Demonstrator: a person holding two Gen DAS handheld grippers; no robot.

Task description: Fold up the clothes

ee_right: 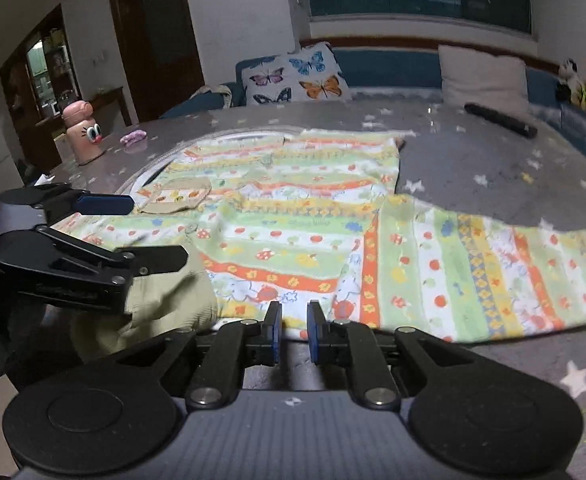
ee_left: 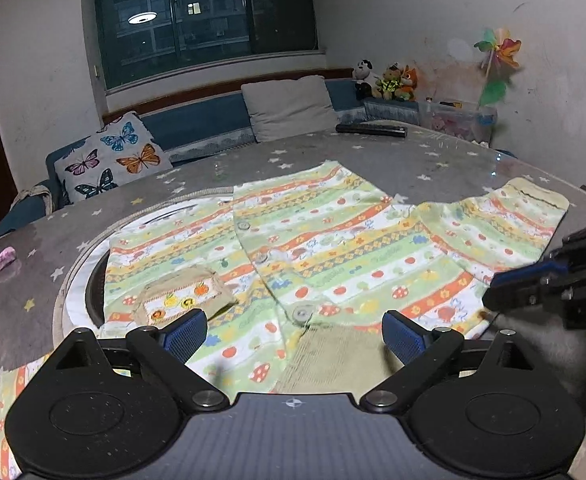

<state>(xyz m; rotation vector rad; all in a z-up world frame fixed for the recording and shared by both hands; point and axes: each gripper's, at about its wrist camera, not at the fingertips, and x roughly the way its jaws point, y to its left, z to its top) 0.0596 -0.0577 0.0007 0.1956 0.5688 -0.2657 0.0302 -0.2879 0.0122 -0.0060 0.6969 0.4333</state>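
A child's buttoned top [ee_left: 325, 248] with green, orange and yellow stripes lies spread flat on the grey star-patterned table [ee_left: 373, 160]. Its sleeve [ee_left: 505, 220] stretches right. My left gripper [ee_left: 295, 334] is open, its jaws wide apart over the beige collar [ee_left: 333, 356] at the near edge, holding nothing. My right gripper [ee_right: 295, 328] has its blue pads a narrow gap apart at the near hem of the top [ee_right: 293, 216], beside the sleeve [ee_right: 493, 272]; no cloth shows between the pads. Each gripper shows in the other's view: right [ee_left: 533, 292], left [ee_right: 105, 232].
A black remote [ee_left: 371, 129] lies at the table's far side. A pink cartoon bottle [ee_right: 83, 132] and a small pink object [ee_right: 133, 136] stand at the far left. A sofa with a butterfly cushion [ee_left: 113, 156] lies beyond the table.
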